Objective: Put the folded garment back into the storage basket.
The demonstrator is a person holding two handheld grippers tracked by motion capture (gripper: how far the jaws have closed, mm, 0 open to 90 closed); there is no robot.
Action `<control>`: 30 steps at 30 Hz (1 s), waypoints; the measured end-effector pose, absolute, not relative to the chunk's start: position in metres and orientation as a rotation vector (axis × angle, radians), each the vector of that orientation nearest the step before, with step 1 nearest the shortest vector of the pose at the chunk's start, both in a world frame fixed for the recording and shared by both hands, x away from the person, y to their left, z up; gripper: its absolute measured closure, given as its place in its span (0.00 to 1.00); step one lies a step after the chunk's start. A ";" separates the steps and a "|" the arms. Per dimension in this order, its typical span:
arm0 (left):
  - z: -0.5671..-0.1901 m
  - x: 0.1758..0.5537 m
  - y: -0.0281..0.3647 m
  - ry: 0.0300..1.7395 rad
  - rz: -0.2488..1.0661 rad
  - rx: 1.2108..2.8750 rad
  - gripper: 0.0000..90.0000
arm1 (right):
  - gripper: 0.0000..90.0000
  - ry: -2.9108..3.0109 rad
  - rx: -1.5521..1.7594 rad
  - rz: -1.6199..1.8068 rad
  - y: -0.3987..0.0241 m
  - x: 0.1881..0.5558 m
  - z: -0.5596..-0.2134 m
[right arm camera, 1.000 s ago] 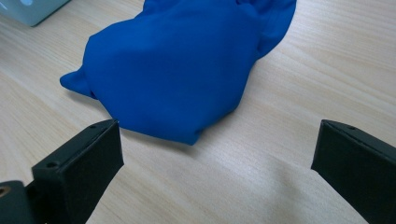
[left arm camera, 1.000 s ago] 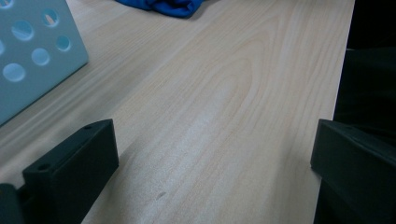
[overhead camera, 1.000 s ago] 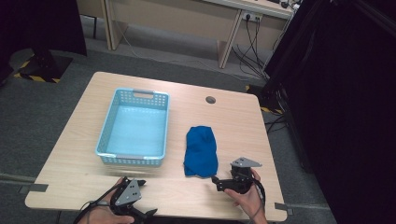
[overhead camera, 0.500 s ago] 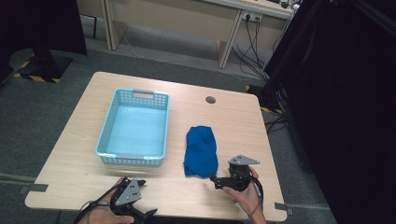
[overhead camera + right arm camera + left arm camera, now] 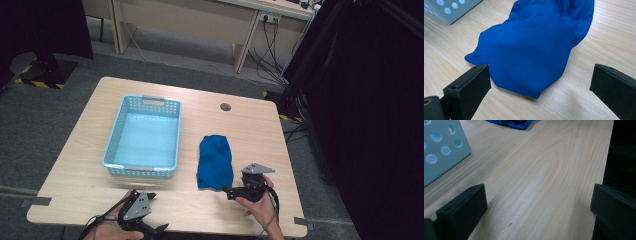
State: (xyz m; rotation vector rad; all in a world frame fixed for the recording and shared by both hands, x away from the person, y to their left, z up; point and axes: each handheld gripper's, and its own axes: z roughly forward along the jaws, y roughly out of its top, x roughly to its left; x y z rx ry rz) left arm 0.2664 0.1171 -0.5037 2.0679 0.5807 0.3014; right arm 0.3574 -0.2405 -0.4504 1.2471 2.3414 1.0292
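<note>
While the pale wooden table (image 5: 250,125) stood on grey carpet (image 5: 45,115), the blue cloth (image 5: 215,161) lay at centre frame beside a light-blue basket (image 5: 144,136); the right hand-held gripper (image 5: 231,191) gaped before it, the left hand-held gripper (image 5: 150,197) likewise spread, lower left.

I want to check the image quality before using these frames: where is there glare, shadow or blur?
High view: even light, soft overall, the basket near rim slightly smeared. Left gripper view: a pale sheen on the table, the near fingers soft. Right gripper view: the cloth is fairly sharp, with a thin dark shadow under its near edge; the fingers are blurred.
</note>
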 end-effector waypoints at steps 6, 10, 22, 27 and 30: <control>-0.504 0.267 0.117 0.581 0.301 2.067 0.00 | 0.04 2.341 1.239 1.022 -0.238 0.361 -0.451; -0.504 0.267 0.117 0.581 0.302 2.069 0.00 | 0.04 2.355 1.226 1.021 -0.232 0.367 -0.452; -0.504 0.266 0.117 0.581 0.302 2.068 0.00 | 0.04 2.344 1.224 1.043 -0.227 0.374 -0.446; -0.504 0.266 0.117 0.581 0.302 2.068 0.00 | 0.04 2.340 1.219 1.051 -0.226 0.376 -0.444; -0.504 0.266 0.117 0.581 0.302 2.068 0.00 | 0.04 2.337 1.227 1.052 -0.225 0.377 -0.443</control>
